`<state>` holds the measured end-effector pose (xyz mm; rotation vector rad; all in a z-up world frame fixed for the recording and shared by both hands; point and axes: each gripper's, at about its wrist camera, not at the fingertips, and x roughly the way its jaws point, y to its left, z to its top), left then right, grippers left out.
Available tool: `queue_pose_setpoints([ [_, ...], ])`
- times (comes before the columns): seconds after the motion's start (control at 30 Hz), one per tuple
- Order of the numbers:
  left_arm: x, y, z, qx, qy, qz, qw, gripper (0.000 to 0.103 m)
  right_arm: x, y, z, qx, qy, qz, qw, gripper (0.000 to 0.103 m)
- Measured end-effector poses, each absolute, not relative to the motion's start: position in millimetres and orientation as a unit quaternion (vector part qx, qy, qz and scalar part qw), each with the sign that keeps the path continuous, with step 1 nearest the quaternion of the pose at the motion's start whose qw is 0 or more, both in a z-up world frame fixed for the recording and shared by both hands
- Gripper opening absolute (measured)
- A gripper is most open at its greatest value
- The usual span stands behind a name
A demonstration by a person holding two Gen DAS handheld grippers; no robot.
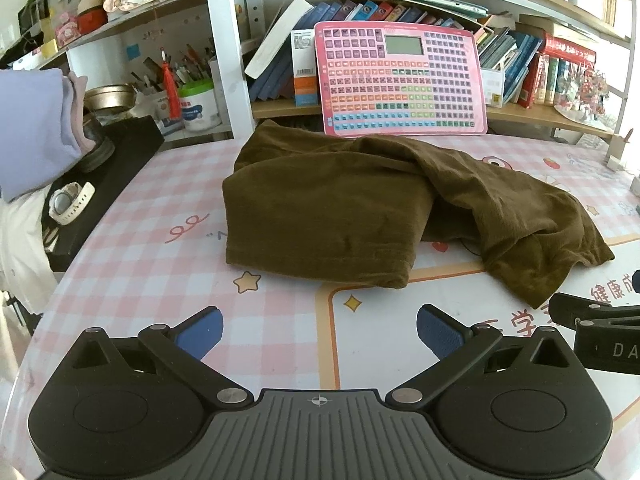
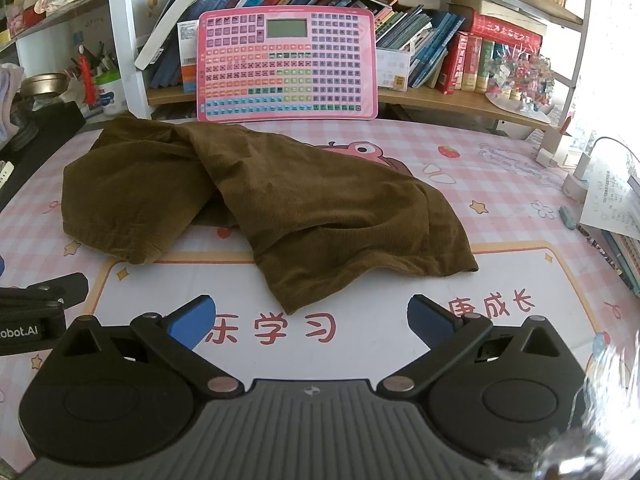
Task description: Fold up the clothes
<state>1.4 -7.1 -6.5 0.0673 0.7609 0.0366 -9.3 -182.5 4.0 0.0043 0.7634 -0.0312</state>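
Behind the brown garment, a white tub holds pens; both tongs gape, empty.

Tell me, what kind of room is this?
Probably a child's study corner at home: a desk with a pink cartoon mat, shelves packed with books, and a pink learning keyboard board.

One brown garment on one pink checked desk mat, one pink keyboard-style learning board, one white wristwatch, two open-jawed grippers
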Motion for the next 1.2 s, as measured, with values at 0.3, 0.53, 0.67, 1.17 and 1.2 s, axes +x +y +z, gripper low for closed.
queue_pose_setpoints([
  [0.3, 1.9, -6.6, -5.6, 0.026, 0.374, 0.01, 0.927, 0.103, -9.8, -180.8, 4.7, 0.011, 0.377, -0.011, 0.926, 0.103],
  [0.53, 2.1, -5.0, -4.5, 0.022, 0.375, 0.007, 0.927, 0.103, -11.9, -181.0, 6.8, 0.01, 0.373, -0.013, 0.928, 0.103],
  [0.67, 1.3, -4.6, -4.4, 0.021, 0.373, 0.008, 0.927, 0.103, -12.8, -180.4, 7.4, 0.01, 0.374, -0.012, 0.927, 0.103],
  [1.17, -2.6, -2.1, -3.3, 0.019, 0.371, 0.011, 0.928, 0.103, -16.8, -177.5, 8.8, 0.006, 0.377, -0.021, 0.926, 0.103],
  [1.2, -2.9, -2.0, -3.3, 0.019, 0.371, 0.01, 0.928, 0.103, -17.1, -177.5, 8.8, 0.006, 0.377, -0.021, 0.926, 0.103],
])
